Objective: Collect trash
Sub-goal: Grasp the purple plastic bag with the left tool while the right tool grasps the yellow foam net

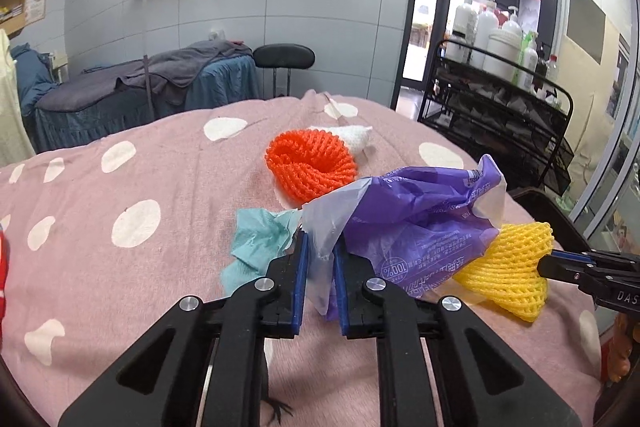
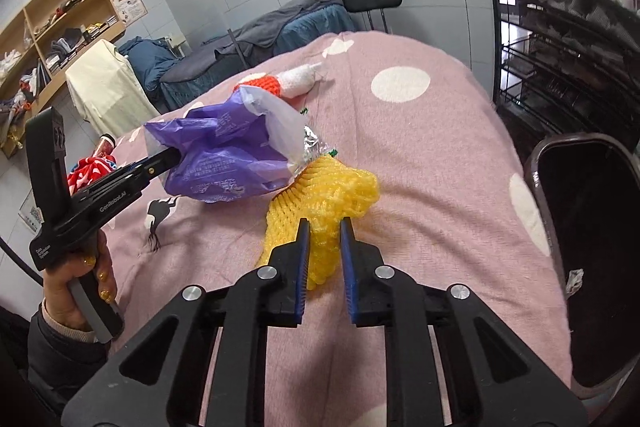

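Note:
My left gripper [image 1: 320,239] is shut on the purple plastic bag [image 1: 416,223], its clear edge pinched between the blue pads; the same bag [image 2: 224,155] is lifted a little off the bed in the right wrist view. My right gripper [image 2: 325,223] is shut on the yellow foam fruit net [image 2: 328,199], seen also as the yellow net [image 1: 508,267] right of the bag. Beyond lie an orange foam net [image 1: 312,163], a white foam net [image 1: 356,137] and a crumpled teal tissue [image 1: 256,239].
The trash lies on a bed with a pink polka-dot cover [image 1: 140,187]. A dark bin [image 2: 592,227] stands open at the bed's right side. A black wire cart [image 1: 500,107] with bottles is behind it. A red item [image 2: 90,167] lies at the left.

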`<state>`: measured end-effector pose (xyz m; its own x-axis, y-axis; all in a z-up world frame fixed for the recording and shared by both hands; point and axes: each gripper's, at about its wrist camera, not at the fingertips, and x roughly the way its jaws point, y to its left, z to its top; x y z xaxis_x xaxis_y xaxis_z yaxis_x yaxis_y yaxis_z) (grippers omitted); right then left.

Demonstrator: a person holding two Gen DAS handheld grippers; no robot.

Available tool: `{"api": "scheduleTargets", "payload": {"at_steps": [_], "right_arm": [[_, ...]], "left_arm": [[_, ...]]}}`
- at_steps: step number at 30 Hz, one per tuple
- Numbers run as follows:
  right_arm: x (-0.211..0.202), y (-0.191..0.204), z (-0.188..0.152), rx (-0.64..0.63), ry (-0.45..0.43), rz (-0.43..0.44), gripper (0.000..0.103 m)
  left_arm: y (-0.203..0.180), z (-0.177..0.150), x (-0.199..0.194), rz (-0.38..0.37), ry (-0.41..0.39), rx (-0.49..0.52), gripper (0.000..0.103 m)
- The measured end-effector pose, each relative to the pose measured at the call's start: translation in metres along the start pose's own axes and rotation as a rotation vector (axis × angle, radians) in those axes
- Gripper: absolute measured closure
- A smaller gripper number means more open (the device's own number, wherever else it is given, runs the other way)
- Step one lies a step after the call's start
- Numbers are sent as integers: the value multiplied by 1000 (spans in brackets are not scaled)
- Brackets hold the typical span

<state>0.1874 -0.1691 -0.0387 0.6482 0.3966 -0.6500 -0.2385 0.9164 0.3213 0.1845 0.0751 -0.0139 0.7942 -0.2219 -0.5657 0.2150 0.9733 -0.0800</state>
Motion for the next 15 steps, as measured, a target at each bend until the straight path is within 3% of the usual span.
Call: {"api": "scheduleTargets", "payload": {"at_steps": [10, 15], "right_arm": [[-54, -14, -9, -26, -135, -67, 87], [-79, -36, -17, 6, -180, -126, 87]], "left_arm": [[-25, 0, -39, -5, -93, -38, 90], [-42, -2, -41, -28, -101, -31, 90]]}}
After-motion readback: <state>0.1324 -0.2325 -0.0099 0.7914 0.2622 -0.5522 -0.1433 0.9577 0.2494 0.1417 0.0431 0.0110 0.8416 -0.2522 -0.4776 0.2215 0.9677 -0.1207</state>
